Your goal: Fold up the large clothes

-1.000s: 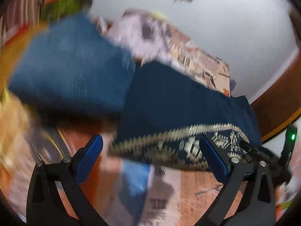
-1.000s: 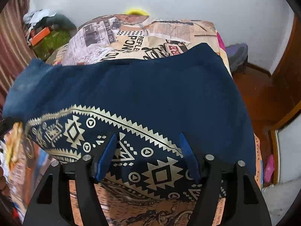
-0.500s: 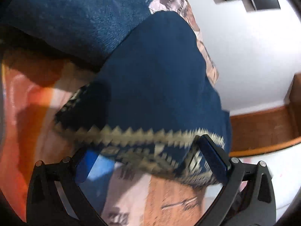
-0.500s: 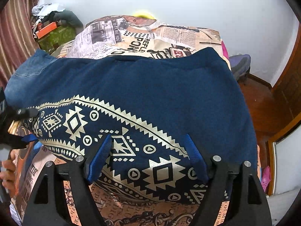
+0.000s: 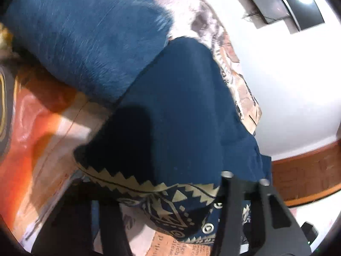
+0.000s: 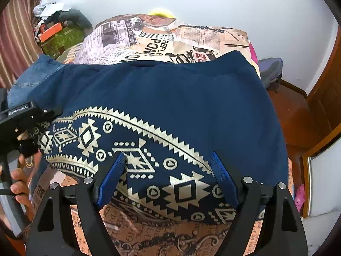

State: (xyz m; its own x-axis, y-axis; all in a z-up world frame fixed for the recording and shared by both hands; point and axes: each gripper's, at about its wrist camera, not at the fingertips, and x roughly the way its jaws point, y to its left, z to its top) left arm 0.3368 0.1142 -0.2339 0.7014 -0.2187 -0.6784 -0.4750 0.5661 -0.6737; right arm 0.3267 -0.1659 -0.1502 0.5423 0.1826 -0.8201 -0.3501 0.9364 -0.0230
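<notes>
I have the navy patterned garment (image 6: 170, 111) spread flat on the newspaper-print bedcover (image 6: 170, 40), its gold-banded hem nearest both tools. My right gripper (image 6: 168, 179) stands wide, blue fingers (image 6: 110, 179) straddling the hem — not pinching it. My left gripper (image 5: 170, 211) is closing with the hem's left corner bunched between its fingers; whether the pads press yet I cannot tell. Denim (image 5: 85, 36) lies beyond the left fingers.

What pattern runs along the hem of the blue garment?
A cream geometric zigzag-and-diamond band on the navy garment, clearest in the right wrist view.
</notes>
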